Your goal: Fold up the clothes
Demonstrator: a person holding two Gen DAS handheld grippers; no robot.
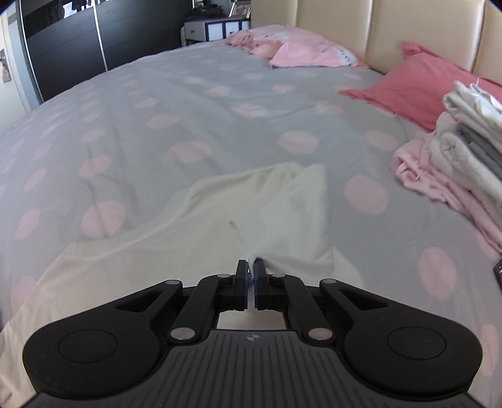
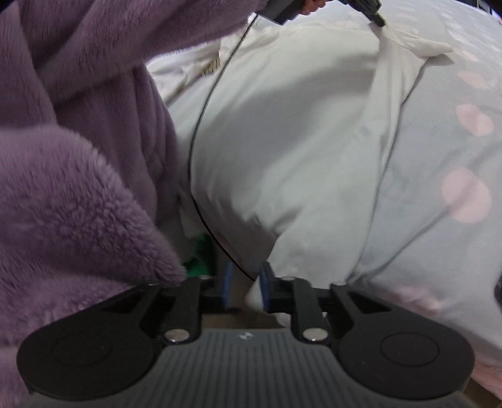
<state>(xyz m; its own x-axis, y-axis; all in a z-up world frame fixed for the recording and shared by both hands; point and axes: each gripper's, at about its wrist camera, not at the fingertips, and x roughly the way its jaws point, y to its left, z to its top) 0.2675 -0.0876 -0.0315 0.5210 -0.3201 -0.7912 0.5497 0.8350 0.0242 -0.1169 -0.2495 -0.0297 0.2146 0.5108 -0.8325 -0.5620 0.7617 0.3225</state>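
Note:
A cream-white garment [image 1: 251, 204] lies spread on the grey, pink-dotted bed cover [image 1: 188, 119]. My left gripper [image 1: 251, 270] is shut on a bunched edge of it, and the cloth fans out ahead of the pads. In the right wrist view the same garment [image 2: 282, 125] fills the middle, and the left gripper [image 2: 378, 20] pinches its far corner at the top. My right gripper [image 2: 245, 282] hangs over the garment's near edge with its blue pads apart. A fold of white cloth lies against the right pad, and nothing is clamped.
A stack of folded clothes [image 1: 464, 150] sits at the right, with a red pillow [image 1: 417, 84] and a pink pillow [image 1: 313, 53] by the cream headboard [image 1: 392, 25]. A person's purple fleece sleeve [image 2: 78, 157] and a black cable [image 2: 200, 119] crowd the right gripper's left side.

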